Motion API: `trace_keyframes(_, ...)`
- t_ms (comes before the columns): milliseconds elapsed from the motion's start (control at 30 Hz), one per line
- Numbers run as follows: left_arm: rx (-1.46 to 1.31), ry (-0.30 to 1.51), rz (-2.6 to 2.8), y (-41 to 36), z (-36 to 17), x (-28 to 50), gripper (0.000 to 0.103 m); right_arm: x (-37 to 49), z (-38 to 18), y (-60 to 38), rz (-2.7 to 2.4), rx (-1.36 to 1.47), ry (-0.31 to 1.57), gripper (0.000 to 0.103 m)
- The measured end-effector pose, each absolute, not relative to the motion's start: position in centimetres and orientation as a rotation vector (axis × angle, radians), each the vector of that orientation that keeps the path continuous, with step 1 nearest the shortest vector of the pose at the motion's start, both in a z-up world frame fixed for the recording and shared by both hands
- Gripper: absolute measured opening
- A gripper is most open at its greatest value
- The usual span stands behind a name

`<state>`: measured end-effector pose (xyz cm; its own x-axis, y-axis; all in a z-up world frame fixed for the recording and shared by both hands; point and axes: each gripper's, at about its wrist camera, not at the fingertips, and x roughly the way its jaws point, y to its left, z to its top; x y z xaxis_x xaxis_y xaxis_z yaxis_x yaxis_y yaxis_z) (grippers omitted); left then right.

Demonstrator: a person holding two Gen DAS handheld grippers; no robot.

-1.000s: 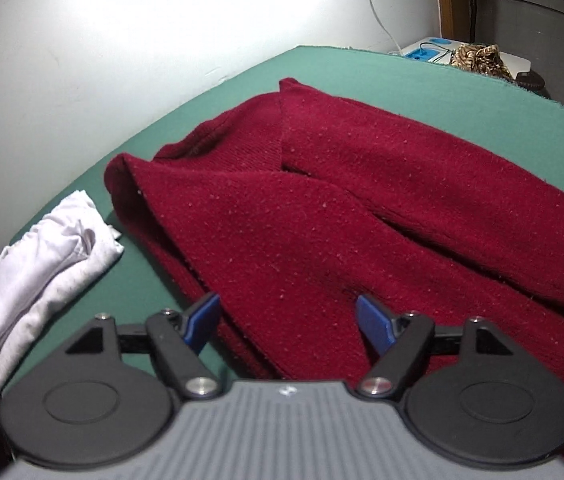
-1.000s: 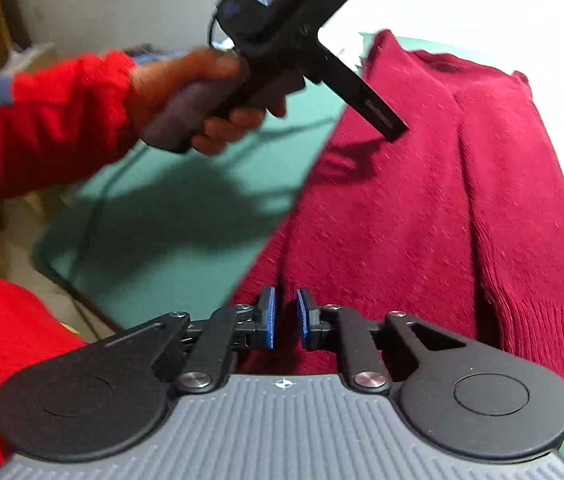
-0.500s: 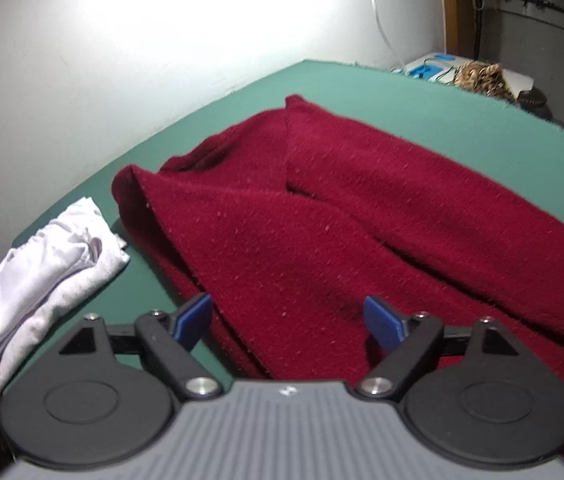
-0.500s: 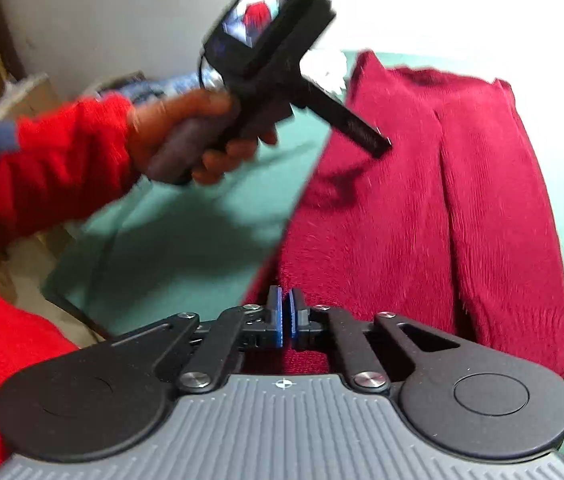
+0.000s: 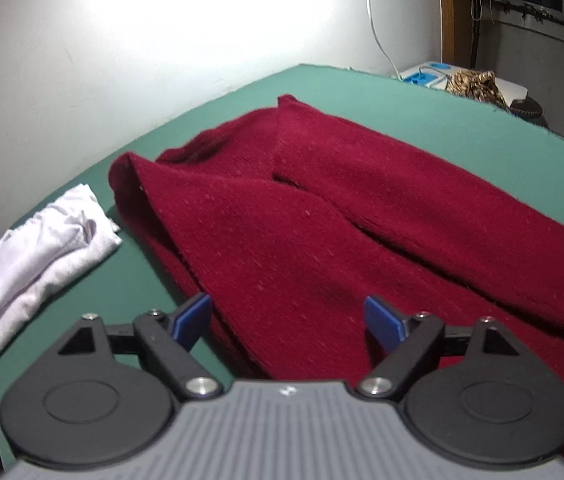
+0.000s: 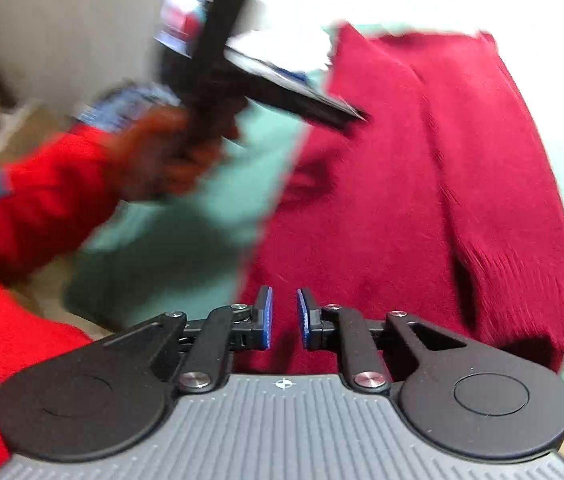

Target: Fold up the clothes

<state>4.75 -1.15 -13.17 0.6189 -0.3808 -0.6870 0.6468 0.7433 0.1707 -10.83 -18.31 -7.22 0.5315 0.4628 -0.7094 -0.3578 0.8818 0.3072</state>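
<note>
R gripper (image 6: 283, 318), pinched together a moment before, had parted a bit w/ nothing between; L gripper (image 5: 287, 322) stayed wide apart. Red sweater (image 5: 321, 224) lay on green table (image 5: 461, 120), sleeves in: prob. regrasping hem for next fold.

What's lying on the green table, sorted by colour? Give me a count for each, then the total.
Dark red: 1, the sweater spread across the green table.
White: 1 pile of folded cloth beside the sweater; how many pieces it holds cannot be told.
Total: 2, counting the pile as one.
</note>
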Motion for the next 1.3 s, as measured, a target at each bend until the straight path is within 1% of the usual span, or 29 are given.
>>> trace_keyframes(100,0.476,0.66,-0.578,-1.5,-14.1,3.7,0.087,-11.3,-7.1,-19.6,0.429,0.122,0.884,0.016)
trace_keyframes(167,0.468,0.646,-0.58,-1.2,-13.4,3.0,0.086,-11.6,-7.1,-20.5,0.388,0.116,0.884,0.016)
trace_keyframes(233,0.459,0.632,-0.582,-0.9,-12.7,2.3,0.086,-11.9,-7.0,-21.3,0.346,0.111,0.883,0.017)
trace_keyframes(300,0.435,0.645,-0.618,-0.9,-12.0,1.4,0.086,-11.1,-7.2,-22.8,0.267,0.124,0.835,0.024)
trace_keyframes(400,0.42,0.669,-0.646,-1.1,-11.8,-0.4,0.088,-8.7,-8.8,-24.1,0.201,0.111,0.802,0.025)
trace_keyframes(467,0.402,0.696,-0.618,-1.4,-12.2,-1.1,0.087,-7.3,-10.1,-24.8,0.192,0.1,0.816,0.026)
trace_keyframes(633,0.364,0.751,-0.513,-2.5,-12.9,-2.6,0.086,-7.0,-11.2,-26.8,0.341,0.039,0.902,0.025)
trace_keyframes(933,0.274,0.84,-0.319,-4.3,-14.0,-5.2,0.088,-5.7,-11.7,-27.7,0.544,-0.075,0.876,0.026)
trace_keyframes(1033,0.209,0.86,-0.234,-4.4,-14.1,-5.5,0.093,-5.3,-11.9,-28.0,0.612,-0.113,0.866,0.026)
trace_keyframes(1167,0.162,0.867,-0.127,-4.9,-14.3,-5.9,0.094,-5.7,-12.1,-28.4,0.68,-0.167,0.845,0.028)
trace_keyframes(1233,0.159,0.865,-0.083,-5.1,-14.3,-6.2,0.098,-6.0,-12.2,-28.3,0.696,-0.183,0.833,0.029)
trace_keyframes(1300,0.163,0.871,-0.079,-5.2,-14.3,-6.1,0.099,-6.4,-11.9,-28.5,0.705,-0.195,0.82,0.031)
